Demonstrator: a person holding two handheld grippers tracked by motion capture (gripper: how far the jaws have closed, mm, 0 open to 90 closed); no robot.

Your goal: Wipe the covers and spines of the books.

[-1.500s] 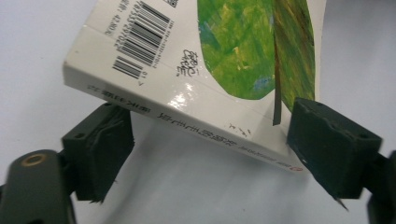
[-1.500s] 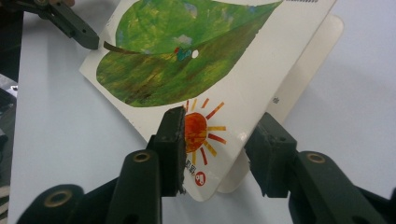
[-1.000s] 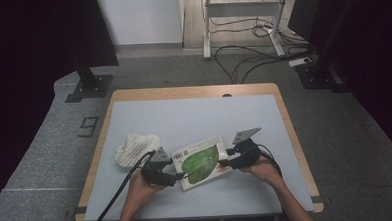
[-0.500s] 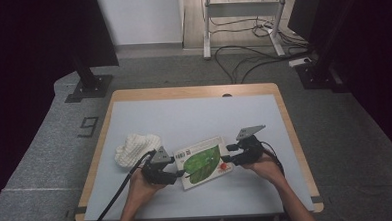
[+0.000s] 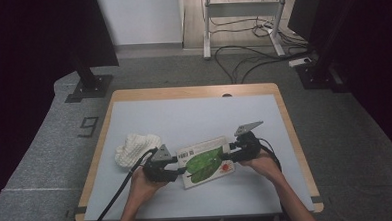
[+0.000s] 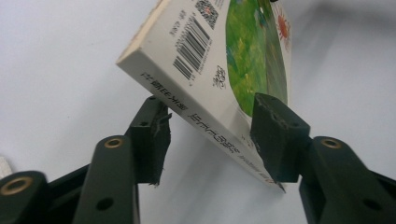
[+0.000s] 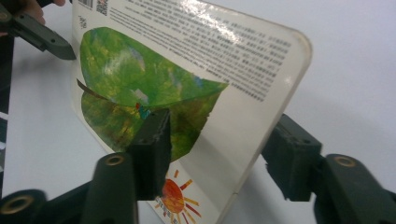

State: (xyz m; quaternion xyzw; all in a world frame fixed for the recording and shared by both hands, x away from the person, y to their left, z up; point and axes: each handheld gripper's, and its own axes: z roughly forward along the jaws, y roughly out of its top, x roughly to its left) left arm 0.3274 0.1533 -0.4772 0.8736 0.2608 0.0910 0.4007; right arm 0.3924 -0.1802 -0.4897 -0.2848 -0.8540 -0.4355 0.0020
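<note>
A thick board book with a green leaf and a red sun on its cover lies slantwise near the table's front, between my two grippers. My left gripper holds its spine corner by the barcode. In the left gripper view the book stands tilted in the left gripper, one pad on the cover and the other under the spine. My right gripper has the opposite end: in its view the book sits in the right gripper, one pad on the leaf, one behind the edge. Both pairs of jaws have just been closing.
A crumpled white cloth lies left of the book, close to the left hand. The pale table has a wooden rim and stretches far beyond the book. A black cable trails off the front edge. Stands and cables sit on the floor behind.
The grey plate on the right gripper has risen a little in the picture. Both hands and the book have kept nearly the same place on the table.
</note>
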